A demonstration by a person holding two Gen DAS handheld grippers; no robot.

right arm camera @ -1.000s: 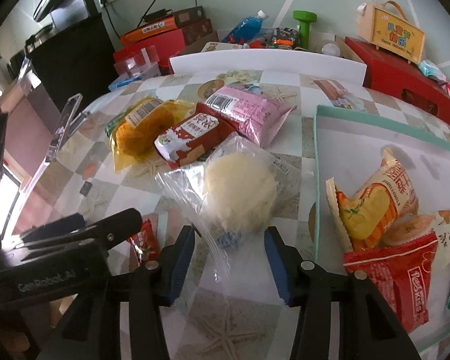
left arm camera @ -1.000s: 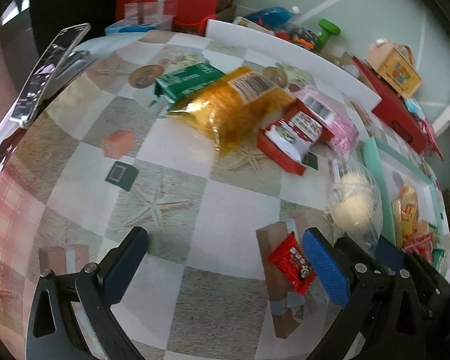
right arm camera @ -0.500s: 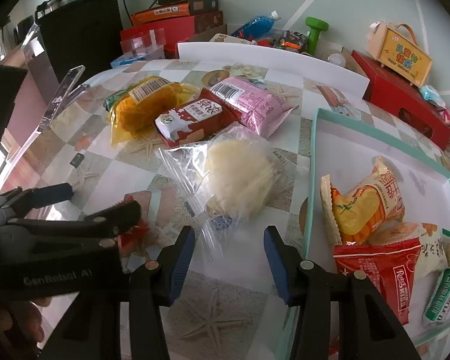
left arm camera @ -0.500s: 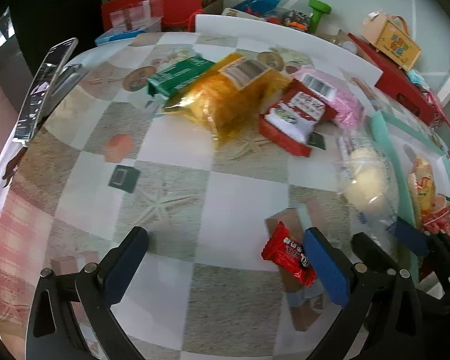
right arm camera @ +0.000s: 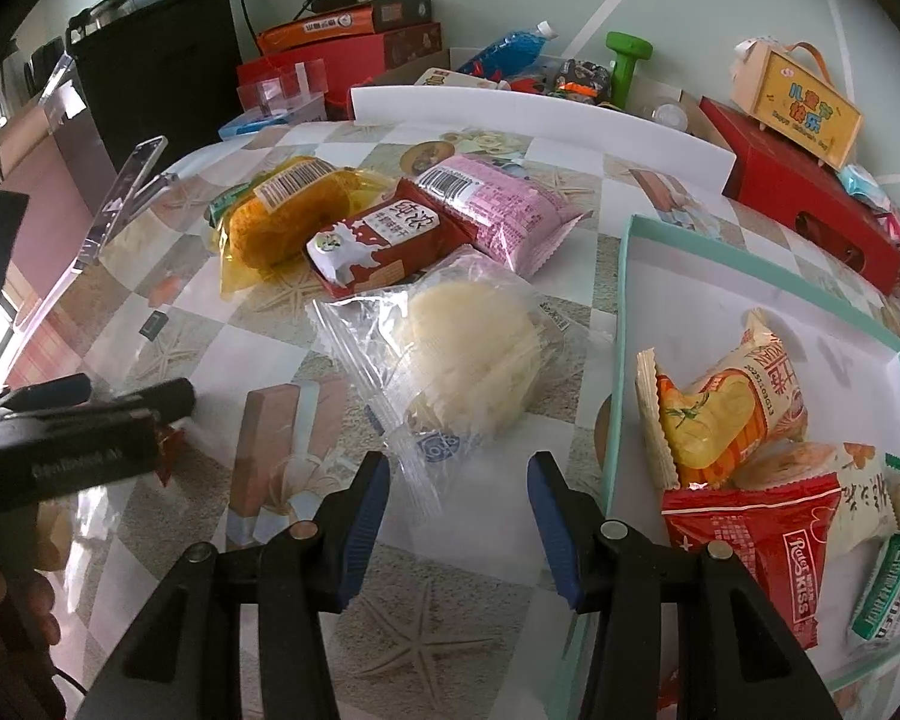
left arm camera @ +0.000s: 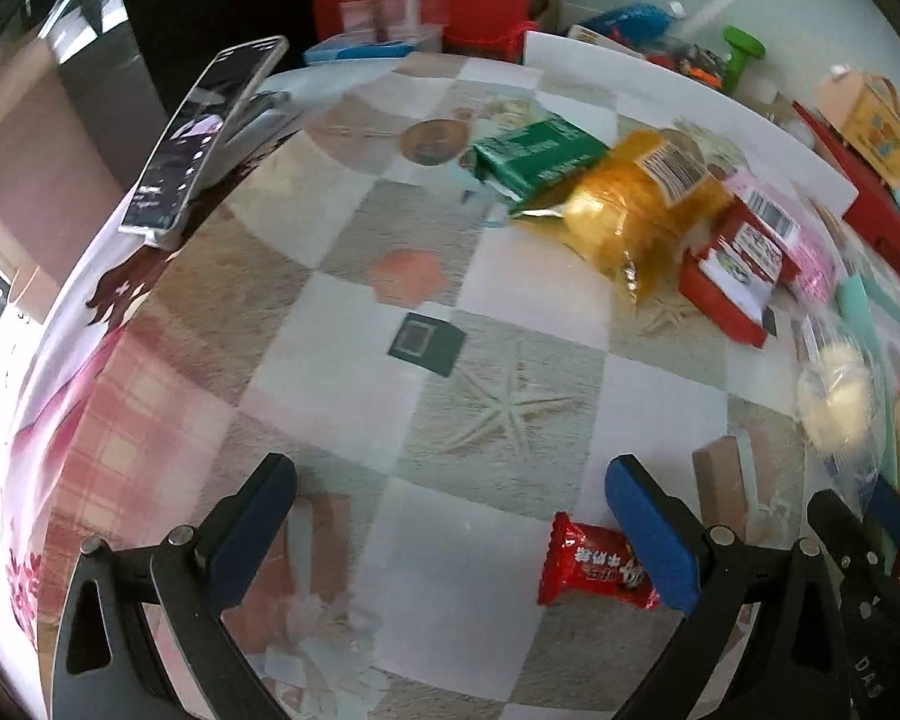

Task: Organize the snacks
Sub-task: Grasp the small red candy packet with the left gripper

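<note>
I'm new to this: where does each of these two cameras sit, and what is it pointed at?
Left wrist: rides the left gripper, looking steeply down at the checkered table; both open blue-padded fingers frame a small red candy.
Right wrist: rides the right gripper, aimed down at a clear bag beside the teal tray; its open fingers show.
Shared: yellow bag, red packet, pink packet, each other's gripper.

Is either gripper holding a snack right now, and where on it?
Neither. The left gripper is open beside the small red candy packet; the right gripper is open before the clear bag.
</note>
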